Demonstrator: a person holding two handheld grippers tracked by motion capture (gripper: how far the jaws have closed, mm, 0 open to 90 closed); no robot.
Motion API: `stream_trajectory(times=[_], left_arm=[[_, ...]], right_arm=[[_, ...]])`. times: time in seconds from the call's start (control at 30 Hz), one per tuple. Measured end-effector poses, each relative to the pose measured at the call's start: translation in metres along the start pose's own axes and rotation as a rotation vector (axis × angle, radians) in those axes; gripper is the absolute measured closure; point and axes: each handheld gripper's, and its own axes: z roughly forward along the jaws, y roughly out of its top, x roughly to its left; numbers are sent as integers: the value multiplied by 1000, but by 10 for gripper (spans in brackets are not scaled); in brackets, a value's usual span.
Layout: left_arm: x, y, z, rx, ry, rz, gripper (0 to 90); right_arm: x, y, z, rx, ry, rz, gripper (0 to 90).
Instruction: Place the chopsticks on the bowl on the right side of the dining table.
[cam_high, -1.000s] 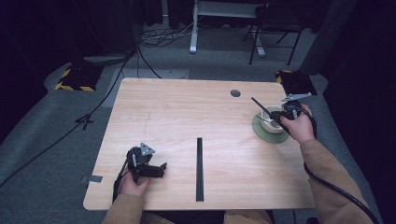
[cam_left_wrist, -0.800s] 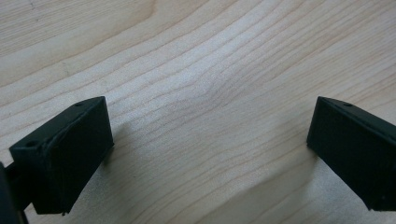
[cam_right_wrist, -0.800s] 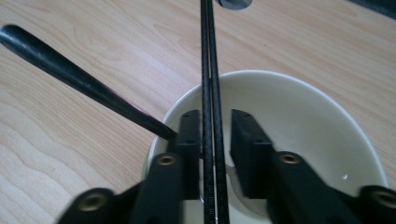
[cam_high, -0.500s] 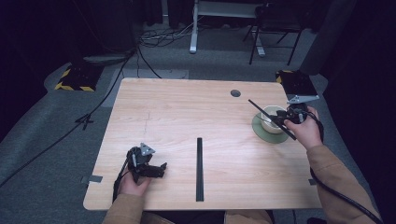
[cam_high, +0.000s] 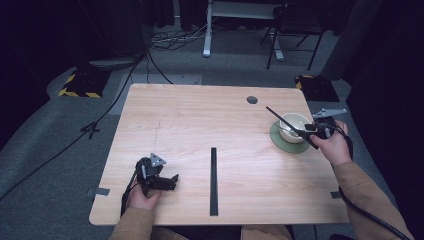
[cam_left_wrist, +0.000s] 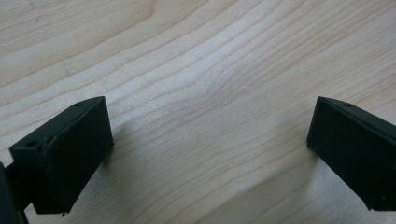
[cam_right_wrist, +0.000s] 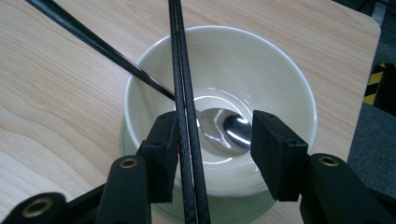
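Observation:
A cream bowl (cam_high: 294, 126) stands on a green saucer (cam_high: 285, 143) at the table's right side. In the right gripper view a metal spoon (cam_right_wrist: 233, 128) lies in the bowl (cam_right_wrist: 280, 74), its dark handle running out over the rim. A pair of black chopsticks (cam_right_wrist: 183, 70) lies across the bowl; in the high view they (cam_high: 278, 117) slant over it. My right gripper (cam_right_wrist: 215, 126) (cam_high: 310, 129) has just been opening its jaws. The chopsticks pass between them, close against the left one, unpressed. My left gripper (cam_high: 173, 180) (cam_left_wrist: 210, 135) rests open over bare wood at the front left.
A long black strip (cam_high: 213, 180) lies on the wooden table (cam_high: 200, 120) near the front middle. A round cable hole (cam_high: 252, 100) sits at the back right. The table's right edge runs just beyond the bowl, with dark floor and cables past it.
My right hand has drawn back to the right, off the bowl, and its jaws have parted. The chopsticks now slant lower across the bowl. The left hand has stayed put.

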Motion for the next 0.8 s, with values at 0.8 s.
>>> stream_trajectory(times=[0.8], left_arm=[[0, 0, 0, 0, 0, 0, 5]], right_arm=[[-8, 35, 25, -48, -92, 74, 488]])
